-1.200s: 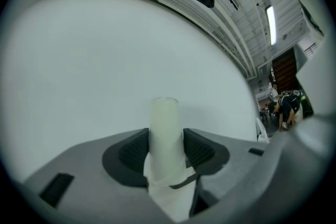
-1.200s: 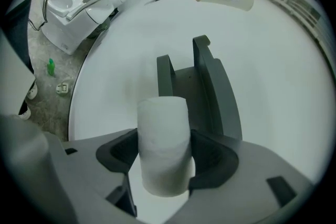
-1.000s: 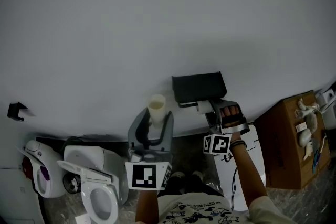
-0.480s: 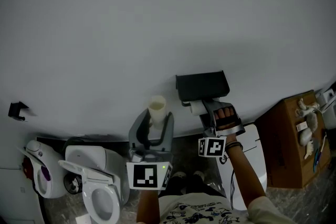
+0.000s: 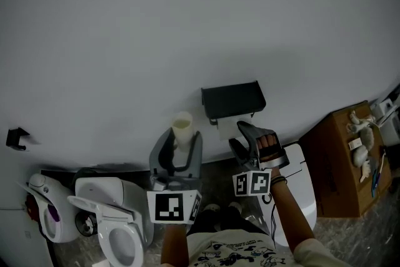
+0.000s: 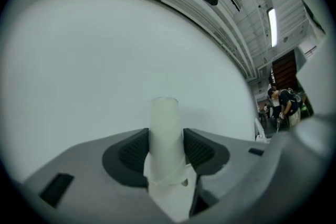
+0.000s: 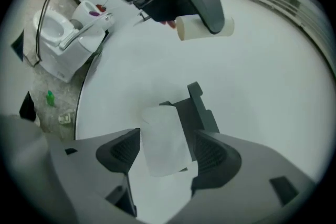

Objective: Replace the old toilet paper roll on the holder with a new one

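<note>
Noted left gripper (image 6: 167,153) clenched on upright pale roll (image 6: 165,118), parked clear of holder (image 5: 232,99) (probably awaiting the swap). Noted right gripper (image 7: 165,159) released, jaws spread about white roll (image 7: 161,131) at holder, seemingly lined up for grasping.

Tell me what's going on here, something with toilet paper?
A person works two handheld grippers at a black holder on the wall. The left gripper is clamped on a slim cream roll, held upright off to the side. The right gripper is at the holder, its open jaws either side of the white roll there, not clearly gripping it. The swap looks unfinished.
</note>
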`<state>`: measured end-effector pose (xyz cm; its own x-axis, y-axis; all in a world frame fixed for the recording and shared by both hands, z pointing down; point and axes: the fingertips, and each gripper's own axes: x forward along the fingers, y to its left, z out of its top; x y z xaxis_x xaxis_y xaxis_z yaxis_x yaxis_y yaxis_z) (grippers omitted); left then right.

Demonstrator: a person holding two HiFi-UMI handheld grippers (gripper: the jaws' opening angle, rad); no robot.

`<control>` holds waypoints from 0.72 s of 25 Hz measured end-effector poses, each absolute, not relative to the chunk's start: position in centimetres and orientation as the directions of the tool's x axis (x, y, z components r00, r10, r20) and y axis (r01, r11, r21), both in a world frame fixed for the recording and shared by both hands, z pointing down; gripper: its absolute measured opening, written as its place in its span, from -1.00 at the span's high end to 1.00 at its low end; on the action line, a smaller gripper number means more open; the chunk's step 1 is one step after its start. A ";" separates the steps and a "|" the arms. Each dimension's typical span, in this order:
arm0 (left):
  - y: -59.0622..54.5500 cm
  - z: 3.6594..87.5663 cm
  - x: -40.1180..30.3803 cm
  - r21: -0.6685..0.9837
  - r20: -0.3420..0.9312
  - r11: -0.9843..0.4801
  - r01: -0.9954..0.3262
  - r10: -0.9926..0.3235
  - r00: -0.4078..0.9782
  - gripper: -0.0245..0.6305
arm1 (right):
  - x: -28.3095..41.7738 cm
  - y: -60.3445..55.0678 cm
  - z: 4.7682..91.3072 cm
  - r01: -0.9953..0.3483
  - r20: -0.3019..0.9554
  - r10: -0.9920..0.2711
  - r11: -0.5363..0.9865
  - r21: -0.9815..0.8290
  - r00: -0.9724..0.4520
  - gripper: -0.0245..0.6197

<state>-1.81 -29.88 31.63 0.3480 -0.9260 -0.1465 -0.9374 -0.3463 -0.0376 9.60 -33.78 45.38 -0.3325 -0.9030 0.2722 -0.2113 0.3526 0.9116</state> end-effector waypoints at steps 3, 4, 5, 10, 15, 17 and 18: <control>-29.9 31.4 -1.4 -0.039 -0.154 -0.351 -0.935 -0.923 0.353 0.30 | 10.2 -32.7 44.8 -0.362 0.288 -0.888 0.417 0.834 -0.358 -0.04; -30.0 31.3 -1.3 -0.037 -0.157 -0.354 -0.935 -0.921 0.355 0.30 | 10.4 -32.3 44.4 -0.415 0.285 -0.885 0.430 0.801 -0.367 -0.04; -30.0 31.2 -1.2 -0.034 -0.159 -0.357 -0.934 -0.920 0.357 0.30 | 10.6 -32.1 43.8 -0.473 0.277 -0.884 0.441 0.763 -0.378 -0.04; -30.6 31.2 -0.7 -0.020 -0.161 -0.362 -0.932 -0.919 0.360 0.30 | 12.7 -32.1 39.9 -0.798 0.179 -0.883 0.468 0.380 -0.433 -0.04; -30.9 31.0 -0.6 -0.018 -0.166 -0.357 -0.934 -0.920 0.355 0.30 | 16.4 -32.6 34.9 -0.925 0.033 -0.925 0.379 0.025 -0.378 0.00; -31.0 30.7 -0.6 -0.020 -0.171 -0.354 -0.935 -0.920 0.352 0.30 | 18.2 -32.8 33.6 -0.945 -0.025 -0.946 0.324 -0.049 -0.323 0.34; -31.1 30.6 -0.7 -0.021 -0.173 -0.352 -0.936 -0.921 0.350 0.30 | 19.1 -32.8 33.2 -0.952 -0.044 -0.954 0.298 -0.077 -0.295 0.56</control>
